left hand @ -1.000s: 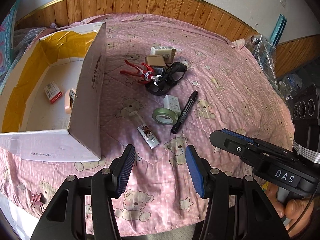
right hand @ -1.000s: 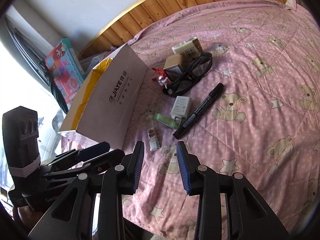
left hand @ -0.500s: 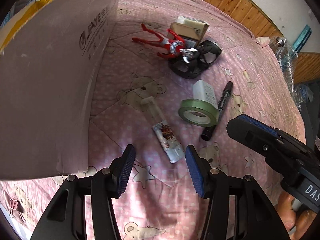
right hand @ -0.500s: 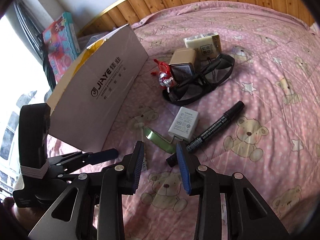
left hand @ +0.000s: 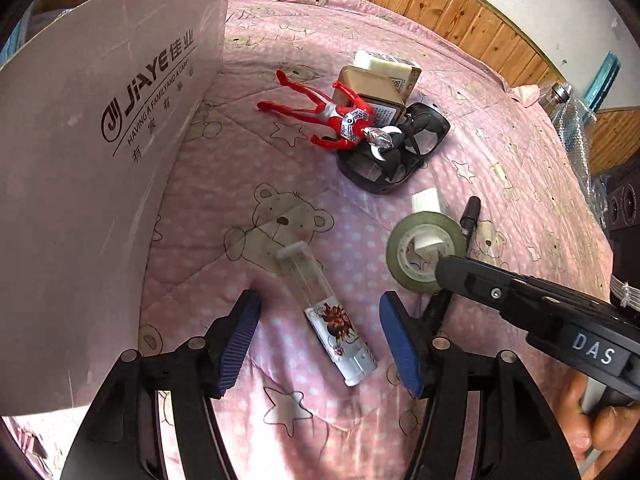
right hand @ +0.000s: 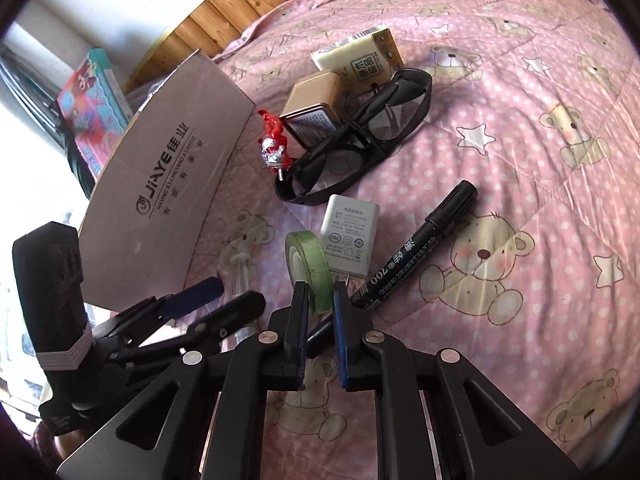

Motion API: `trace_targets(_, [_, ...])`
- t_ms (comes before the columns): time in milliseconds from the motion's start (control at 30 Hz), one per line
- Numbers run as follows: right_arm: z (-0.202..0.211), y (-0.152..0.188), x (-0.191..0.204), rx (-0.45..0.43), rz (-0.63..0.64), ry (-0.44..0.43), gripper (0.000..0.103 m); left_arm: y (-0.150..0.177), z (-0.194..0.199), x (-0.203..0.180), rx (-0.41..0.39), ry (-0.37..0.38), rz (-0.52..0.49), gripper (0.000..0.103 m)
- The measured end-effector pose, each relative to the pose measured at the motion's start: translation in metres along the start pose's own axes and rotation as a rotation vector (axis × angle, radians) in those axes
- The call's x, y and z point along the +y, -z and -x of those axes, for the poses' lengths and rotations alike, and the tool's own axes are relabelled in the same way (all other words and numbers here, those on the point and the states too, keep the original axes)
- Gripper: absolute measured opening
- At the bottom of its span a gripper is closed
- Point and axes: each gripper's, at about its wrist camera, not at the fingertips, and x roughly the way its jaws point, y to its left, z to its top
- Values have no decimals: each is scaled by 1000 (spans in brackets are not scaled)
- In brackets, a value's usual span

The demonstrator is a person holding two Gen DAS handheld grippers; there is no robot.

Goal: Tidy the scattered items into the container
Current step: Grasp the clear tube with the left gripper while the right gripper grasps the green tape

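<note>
While upright, tape roll (right hand: 309, 270) looks green.

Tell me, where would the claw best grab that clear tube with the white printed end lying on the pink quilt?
Across its narrow width, near the middle, coming straight down from above. The tube lies flat, running away from the left claw, whose open fingers already stand either side of it. The cardboard box on the left likely rules out a sideways approach.
</note>
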Motion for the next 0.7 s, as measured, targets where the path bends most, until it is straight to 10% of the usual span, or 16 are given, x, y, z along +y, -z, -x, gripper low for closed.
trace_targets(233, [-10,-2,4,0,33,-17,18,4,15,21,-10,4,120,54])
trace_targets(467, [7,-6,-6,-32,9,7,11,2,0,-16,0,-58,-26,52])
trace_targets(700, [28,4,-22,-37,48,73,11,11,14,1,4,-96,43,37])
